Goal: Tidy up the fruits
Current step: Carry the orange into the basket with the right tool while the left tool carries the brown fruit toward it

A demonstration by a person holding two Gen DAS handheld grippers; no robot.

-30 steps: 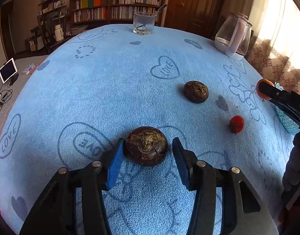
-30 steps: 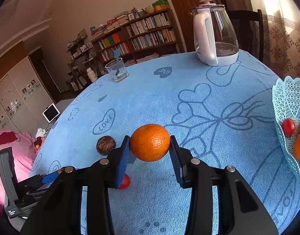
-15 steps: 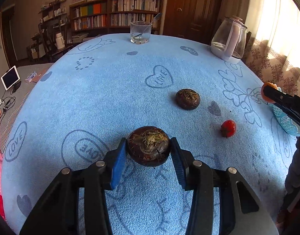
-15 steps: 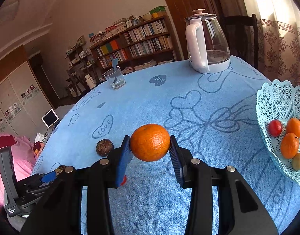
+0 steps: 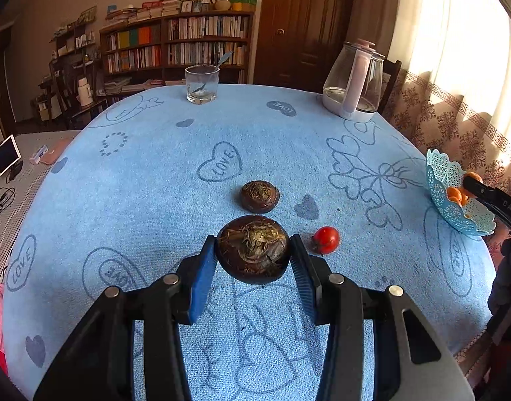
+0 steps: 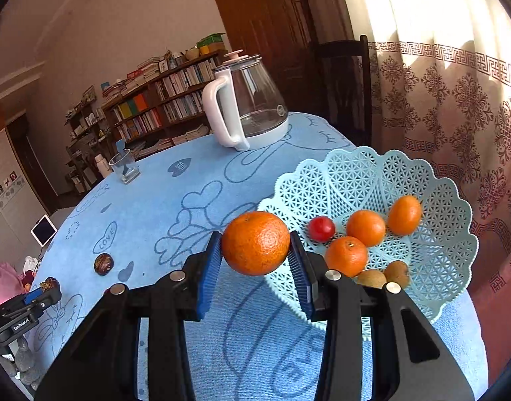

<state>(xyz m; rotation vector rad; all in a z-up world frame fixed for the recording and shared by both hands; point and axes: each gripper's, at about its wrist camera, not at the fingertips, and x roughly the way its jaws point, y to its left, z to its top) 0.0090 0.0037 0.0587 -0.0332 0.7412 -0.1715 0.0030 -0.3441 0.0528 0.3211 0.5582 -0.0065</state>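
Right wrist view: the right tongs [image 6: 255,260] pinch an orange [image 6: 255,242] between blue pads, held up at the near rim of the pale blue basket [image 6: 432,287], where three oranges, a red tomato and two kiwis lie. Over on the left, the left tongs [image 5: 253,267] clamp a dark brown fruit [image 5: 253,249] above the blue-clothed bench [image 5: 155,183]; a second brown fruit [image 5: 259,196] and a tomato [image 5: 326,240] sit just beyond.

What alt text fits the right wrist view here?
The right gripper holds an orange at the near rim of a pale blue lattice basket containing three oranges, a red tomato and two kiwis, on a blue tablecloth.
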